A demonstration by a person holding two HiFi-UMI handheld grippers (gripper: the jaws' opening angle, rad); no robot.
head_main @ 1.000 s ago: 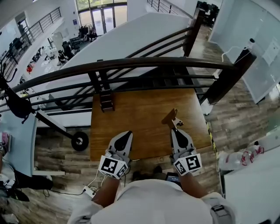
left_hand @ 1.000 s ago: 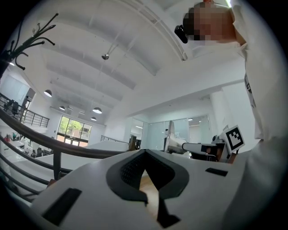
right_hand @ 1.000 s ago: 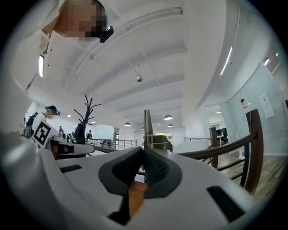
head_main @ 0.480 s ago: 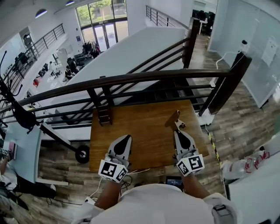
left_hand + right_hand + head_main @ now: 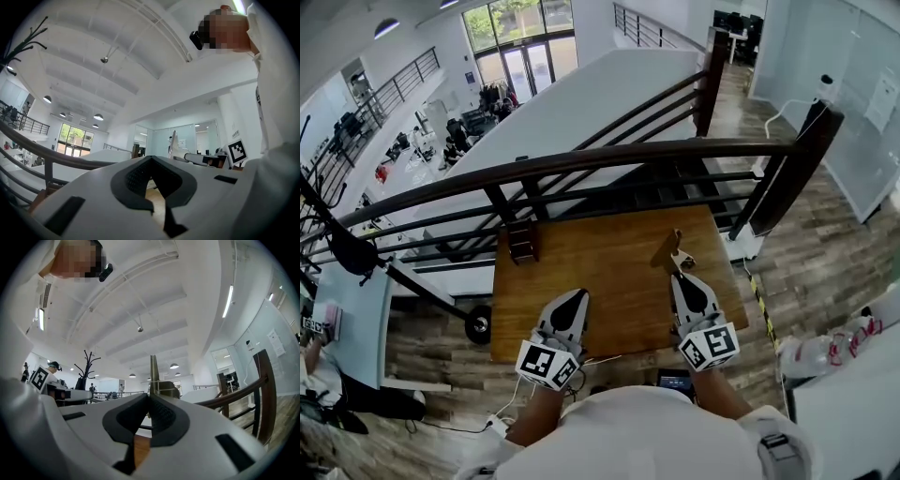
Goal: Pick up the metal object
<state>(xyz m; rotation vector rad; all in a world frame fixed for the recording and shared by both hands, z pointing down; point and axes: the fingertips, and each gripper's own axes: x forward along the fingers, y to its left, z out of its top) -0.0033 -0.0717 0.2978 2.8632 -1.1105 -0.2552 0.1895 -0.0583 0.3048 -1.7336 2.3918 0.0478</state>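
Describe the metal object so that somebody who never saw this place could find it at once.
Look for the wooden table that stands against the dark curved railing. Over the table's right part, the right claw is shut on the metal object, a small pale bent piece sticking out past its tips. It is the only thing held: the left claw is shut on nothing.
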